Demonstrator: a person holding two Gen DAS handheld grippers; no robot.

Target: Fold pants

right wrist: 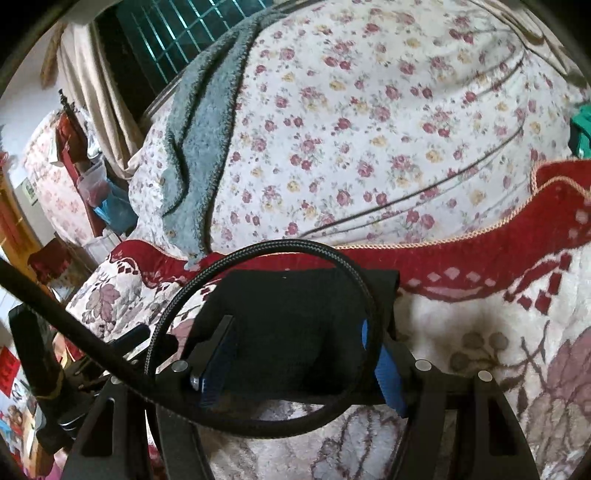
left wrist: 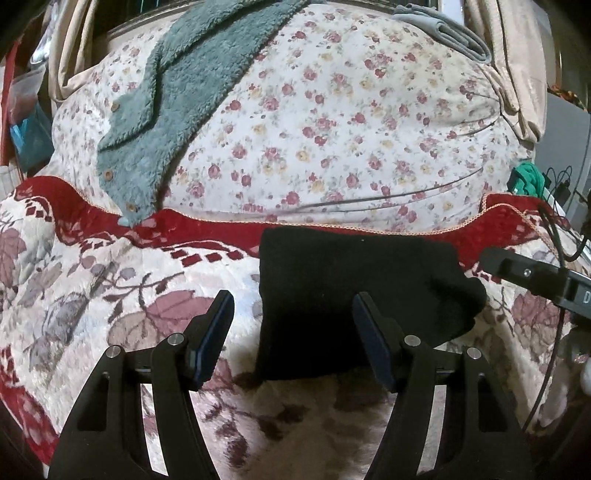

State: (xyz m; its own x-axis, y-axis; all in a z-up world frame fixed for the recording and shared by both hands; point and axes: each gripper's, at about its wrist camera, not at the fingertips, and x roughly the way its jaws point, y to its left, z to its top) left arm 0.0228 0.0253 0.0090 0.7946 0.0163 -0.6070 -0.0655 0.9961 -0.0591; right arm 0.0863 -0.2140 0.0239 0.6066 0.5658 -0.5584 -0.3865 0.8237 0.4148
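Note:
The black pants (left wrist: 354, 291) lie folded into a compact rectangle on the leaf-patterned blanket (left wrist: 92, 280), just below its red border. My left gripper (left wrist: 293, 306) is open and empty, its fingers straddling the near left part of the pants. The right gripper's finger (left wrist: 532, 277) shows at the right edge of the left wrist view. In the right wrist view the pants (right wrist: 295, 332) lie between the fingers of my right gripper (right wrist: 299, 339), which is open with blue pads (right wrist: 388, 373) apart. A braided black cable (right wrist: 258, 417) loops in front of it.
A flowered quilt (left wrist: 351, 129) is piled behind the blanket, with a teal fleece garment (left wrist: 173, 92) draped over it. A folded grey cloth (left wrist: 447, 33) lies at the far right. Green fabric (left wrist: 526, 179) and cables (left wrist: 557, 236) sit at the right edge.

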